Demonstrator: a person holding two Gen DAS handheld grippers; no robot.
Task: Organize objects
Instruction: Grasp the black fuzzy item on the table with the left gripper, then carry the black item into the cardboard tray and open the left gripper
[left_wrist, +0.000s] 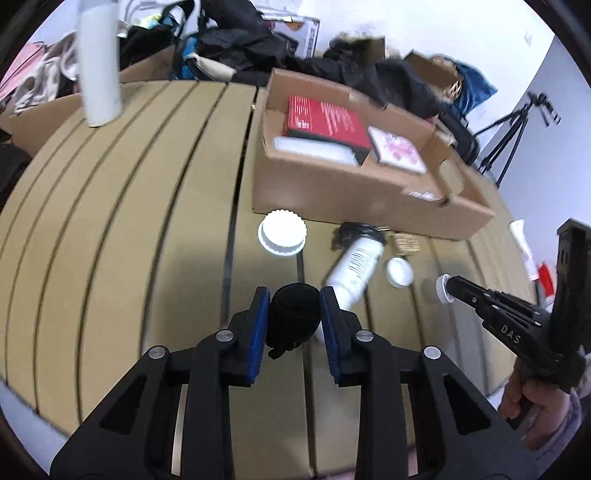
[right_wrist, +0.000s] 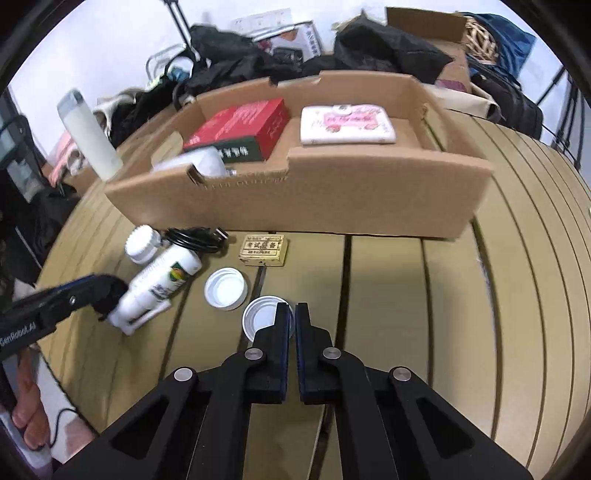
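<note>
My left gripper is shut on a black rounded object above the table; it also shows at the left of the right wrist view. A white bottle lies on its side just beyond it, also seen in the right wrist view. My right gripper is shut on the rim of a small white cap, also seen in the left wrist view. An open cardboard box holds a red box and a pink-and-white packet.
On the slatted table lie a white lid, a small white jar, a black cable and a small yellow box. A tall white cylinder stands far left. Bags and clothes pile behind the box.
</note>
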